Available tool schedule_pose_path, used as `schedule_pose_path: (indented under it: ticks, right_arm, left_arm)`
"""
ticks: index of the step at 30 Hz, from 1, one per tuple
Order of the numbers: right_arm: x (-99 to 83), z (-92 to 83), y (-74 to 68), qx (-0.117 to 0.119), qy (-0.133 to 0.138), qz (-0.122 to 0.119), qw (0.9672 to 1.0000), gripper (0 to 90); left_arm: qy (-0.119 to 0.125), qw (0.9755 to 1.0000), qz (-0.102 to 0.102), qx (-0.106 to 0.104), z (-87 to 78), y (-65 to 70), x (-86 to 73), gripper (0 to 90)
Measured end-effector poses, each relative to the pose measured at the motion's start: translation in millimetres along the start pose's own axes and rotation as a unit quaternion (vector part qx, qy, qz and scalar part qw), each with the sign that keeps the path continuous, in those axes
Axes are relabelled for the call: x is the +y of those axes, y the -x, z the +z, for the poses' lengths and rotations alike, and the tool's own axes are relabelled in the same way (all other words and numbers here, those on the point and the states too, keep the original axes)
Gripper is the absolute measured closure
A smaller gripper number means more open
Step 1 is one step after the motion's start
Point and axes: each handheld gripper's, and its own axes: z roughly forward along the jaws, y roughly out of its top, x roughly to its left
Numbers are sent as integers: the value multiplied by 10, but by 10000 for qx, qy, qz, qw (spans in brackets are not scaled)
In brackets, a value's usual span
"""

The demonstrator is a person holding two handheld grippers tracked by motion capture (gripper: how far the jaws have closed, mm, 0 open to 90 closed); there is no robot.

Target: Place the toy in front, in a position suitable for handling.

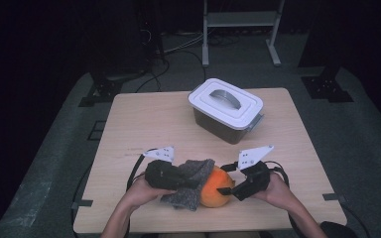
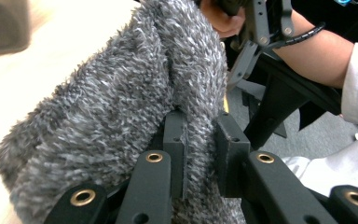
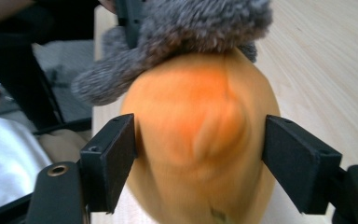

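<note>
A round orange fruit (image 1: 215,193) (image 3: 200,126) lies near the table's front edge, with a grey fuzzy cloth (image 1: 191,179) (image 2: 121,93) (image 3: 191,23) draped over its left side. My left gripper (image 1: 192,183) (image 2: 200,135) is shut on a fold of the cloth, which is pinched between its pads. My right gripper (image 1: 225,179) (image 3: 198,144) comes in from the right with its jaws wide. The fruit sits between them, and the pads stand just off its two sides. The fruit's far side is hidden under the cloth.
A dark box with a white handled lid (image 1: 225,106) stands at the back centre of the wooden table (image 1: 144,119). A person's hands and forearms hold both grippers at the front edge. Cables trail from each gripper.
</note>
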Motion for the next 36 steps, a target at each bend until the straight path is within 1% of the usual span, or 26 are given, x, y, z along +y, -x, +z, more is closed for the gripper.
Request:
schedule_pose_path:
  ticks: [1,2,3,5,6,7,8,10,11,13,15,17,19,21,22,23,24,25,26,27,28,29,30,32,34,36]
  right_arm:
    - [13,26,-17,-73,-69,-17,9999,254]
    - [14,44,-20,-95,-107,1,9999,296]
    - [6,65,-17,-98,-130,10,9999,361]
    - [-16,80,-27,-158,-49,-63,9998,472]
    - [-17,78,-39,-192,-3,-108,9998,508]
    - [-13,79,-51,-226,55,-198,9995,526]
    - [-2,87,-73,-255,128,-306,9991,533]
    - [9,124,-118,-107,200,-515,9984,535]
    - [18,161,-176,-98,227,-717,9971,534]
    - [40,207,-244,-103,244,-960,9950,533]
    - [48,218,-256,-103,217,-1062,9941,533]
    - [35,211,-228,-84,168,-1033,9945,535]
    - [0,166,-164,-70,159,-996,9949,538]
    - [-29,115,-105,-86,163,-895,9958,537]
    - [-62,68,-42,-62,186,-731,9971,532]
    - [-81,40,-4,-47,190,-633,9978,514]
    - [-103,7,38,-46,194,-510,9985,478]
    - [-108,-17,65,-4,176,-332,9993,424]
    - [-95,-31,73,43,98,-192,9998,361]
    - [-68,-39,61,35,-15,-169,9999,313]
    - [-37,-52,27,-42,-133,-253,9996,295]
    - [-10,-64,-10,-101,-180,-386,9990,288]
    - [16,-74,-35,-117,-196,-453,9987,276]
    - [61,-57,-75,-108,-262,-419,9987,253]
    - [80,-8,-112,-168,-385,-458,9981,228]
    - [86,41,-131,-182,-425,-431,9980,220]
  left_arm:
    - [-26,10000,16,8,12,8,4,773]
    - [-68,10000,41,33,19,11,7,772]
    - [-71,10000,13,52,15,6,4,772]
    - [-58,9999,-42,135,-30,-2,8,773]
    - [-36,9998,13,196,-63,2,22,773]
    - [46,9996,57,256,-112,21,52,773]
    - [141,9995,89,268,-159,40,81,773]
    - [268,9989,169,337,-244,76,136,773]
    - [281,9987,175,376,-267,82,145,772]
    - [219,9988,131,424,-278,67,125,773]
    - [127,9993,-15,347,-225,15,52,773]
    - [144,9995,-111,266,-203,-28,9,773]
    - [132,9995,-133,265,-213,-46,-4,773]
    - [103,9992,-177,343,-231,-78,-42,773]
    - [82,9991,-208,349,-221,-89,-59,773]
    - [61,9991,-241,341,-201,-107,-83,772]
    - [53,9991,-283,305,-175,-122,-100,772]
    - [53,9993,-274,259,-147,-129,-107,772]
    - [39,9994,-253,221,-126,-128,-103,771]
    - [51,9994,-254,212,-107,-122,-95,771]
    - [58,9995,-241,203,-98,-117,-85,771]
    - [53,9996,-231,177,-87,-107,-77,771]
    - [59,9996,-215,143,-71,-97,-72,771]
    - [33,9998,-181,78,-38,-75,-63,771]
    - [17,9999,-150,56,-9,-51,-53,771]
    - [10,9999,-140,28,16,-30,-49,771]
